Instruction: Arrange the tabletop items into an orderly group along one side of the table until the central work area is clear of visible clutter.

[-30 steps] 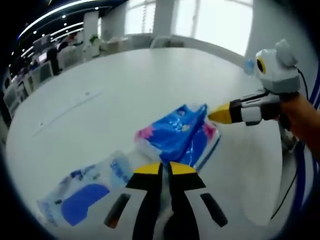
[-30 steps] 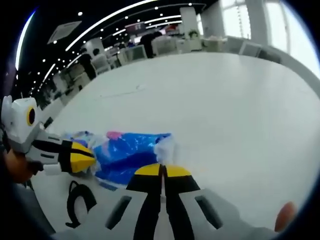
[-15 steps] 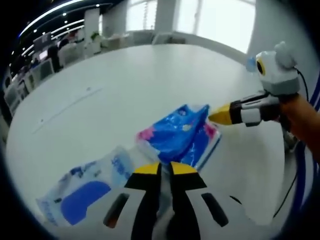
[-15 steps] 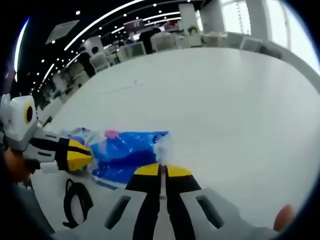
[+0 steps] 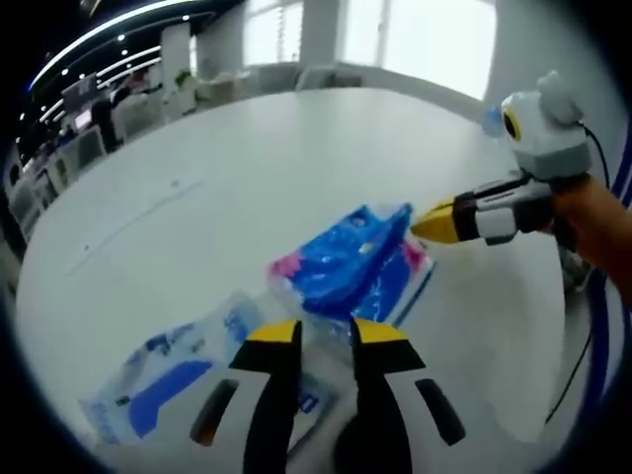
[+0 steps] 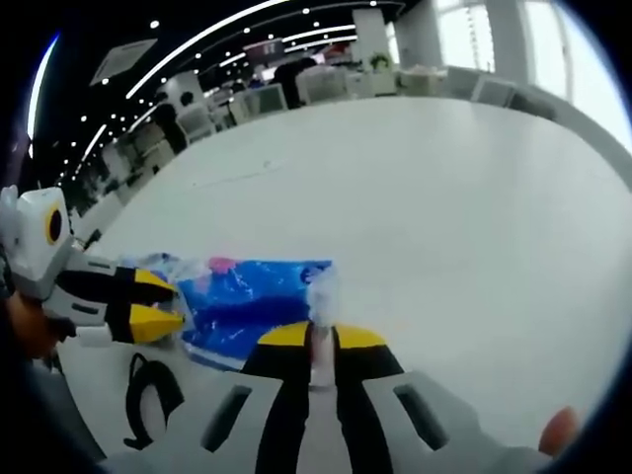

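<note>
With its jaws parted just off the blue pack (image 5: 355, 262), the left gripper (image 5: 323, 334) holds nothing, while the right gripper (image 6: 319, 336) pinches the pack's crimped end. The pack lies near the edge of the white table (image 5: 247, 148), beside a paler pack (image 5: 173, 375). The thin wrapper could slip or tear if tugged, leaving both packs askew.

A large round white bench (image 5: 247, 158) stands in an open office. Bright windows (image 5: 415, 39) glow behind it, with pale chairs (image 5: 316, 77) along its far edge. Rows of desks (image 6: 296, 89) and more chairs recede into a darker area, under long curved ceiling light strips (image 6: 217, 39) and small round spotlights (image 6: 158, 27).
</note>
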{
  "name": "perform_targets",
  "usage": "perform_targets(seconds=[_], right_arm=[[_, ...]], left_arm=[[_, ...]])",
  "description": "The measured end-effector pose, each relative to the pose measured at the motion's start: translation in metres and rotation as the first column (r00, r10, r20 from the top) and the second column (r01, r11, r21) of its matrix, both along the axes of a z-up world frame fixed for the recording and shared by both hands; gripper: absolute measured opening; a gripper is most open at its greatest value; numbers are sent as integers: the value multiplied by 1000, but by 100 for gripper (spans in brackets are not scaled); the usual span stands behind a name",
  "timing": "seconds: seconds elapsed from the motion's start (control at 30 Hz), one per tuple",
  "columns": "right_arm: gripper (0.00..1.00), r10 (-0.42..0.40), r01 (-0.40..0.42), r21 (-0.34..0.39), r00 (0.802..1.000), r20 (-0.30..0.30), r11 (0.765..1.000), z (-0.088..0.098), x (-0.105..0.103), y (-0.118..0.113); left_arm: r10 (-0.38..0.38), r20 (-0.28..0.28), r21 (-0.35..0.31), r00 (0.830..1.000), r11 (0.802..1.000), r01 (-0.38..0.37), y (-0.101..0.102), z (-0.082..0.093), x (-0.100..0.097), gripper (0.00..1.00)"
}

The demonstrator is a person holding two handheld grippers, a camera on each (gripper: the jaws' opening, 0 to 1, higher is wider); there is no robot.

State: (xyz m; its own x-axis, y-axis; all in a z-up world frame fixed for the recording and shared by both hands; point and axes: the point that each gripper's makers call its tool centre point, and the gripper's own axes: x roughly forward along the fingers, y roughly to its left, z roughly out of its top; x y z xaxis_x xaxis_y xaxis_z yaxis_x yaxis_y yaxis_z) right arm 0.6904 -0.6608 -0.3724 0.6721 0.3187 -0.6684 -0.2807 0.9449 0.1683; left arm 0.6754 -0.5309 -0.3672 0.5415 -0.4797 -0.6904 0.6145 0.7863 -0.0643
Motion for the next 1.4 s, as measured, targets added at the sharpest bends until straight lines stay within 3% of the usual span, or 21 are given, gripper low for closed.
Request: perform_targets(seconds=[0.23,0.43,0.63,0.9,1.17,1.4], right_arm=[[9,4,-3,-13,1000,28,1000,12,-1,0],[18,39,-37,-49,998,56,998,24,-5,7],[22,47,-44,-44,995,85,998,40,-13,16],[28,73,-68,-45,989,131,997,60,-34,37],[36,120,-113,-49,978,172,992,83,-65,68],[47,148,-139,-57,967,208,989,108,-91,97]], left_arm=[[-7,10,-5,1000,1000,7,3,8,-4,19],[-23,28,-18,999,1000,23,4,20,-8,29],[-44,40,-28,998,999,45,10,29,-16,35],[-97,60,-70,993,992,101,16,47,-41,43],[-99,100,-136,990,984,113,38,73,-69,46],[-57,137,-219,989,972,86,78,105,-100,49]])
